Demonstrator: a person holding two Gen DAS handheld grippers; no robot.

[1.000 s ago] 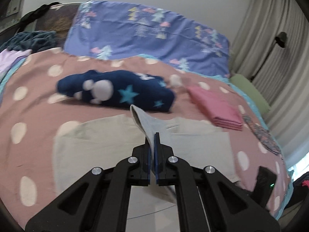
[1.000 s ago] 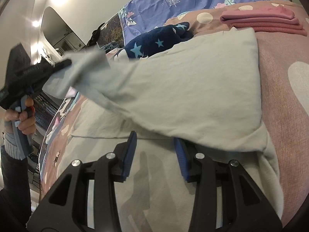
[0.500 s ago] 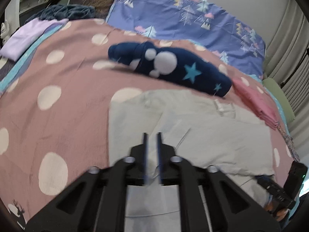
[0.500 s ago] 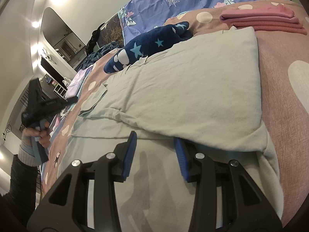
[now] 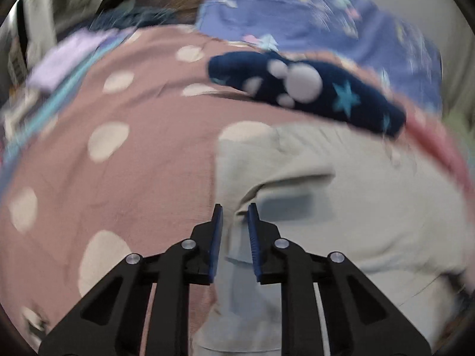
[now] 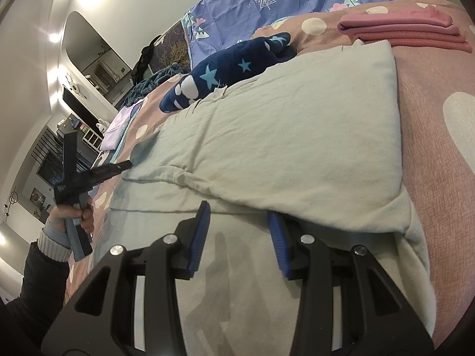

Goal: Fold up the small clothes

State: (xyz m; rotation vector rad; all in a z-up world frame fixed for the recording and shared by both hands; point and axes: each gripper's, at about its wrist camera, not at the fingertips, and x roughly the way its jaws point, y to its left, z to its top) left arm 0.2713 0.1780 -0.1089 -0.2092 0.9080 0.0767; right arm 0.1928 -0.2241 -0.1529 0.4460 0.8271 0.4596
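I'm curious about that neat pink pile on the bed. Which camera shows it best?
The right wrist view. The folded pink clothes sit sharp at upper right, stacked layers visible, just beyond the pale grey garment. The left wrist view is motion-blurred, so the pile appears only as a pink smear at the right edge.

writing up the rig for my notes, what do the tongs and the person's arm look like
Both tongs, left and right, are matte black plastic with triangular cut-outs, silver screw heads and ribbed blue pads on the inner faces. In the right wrist view the left hand grips a grey-blue handle; the arm wears a dark sleeve with a pale ribbed cuff.
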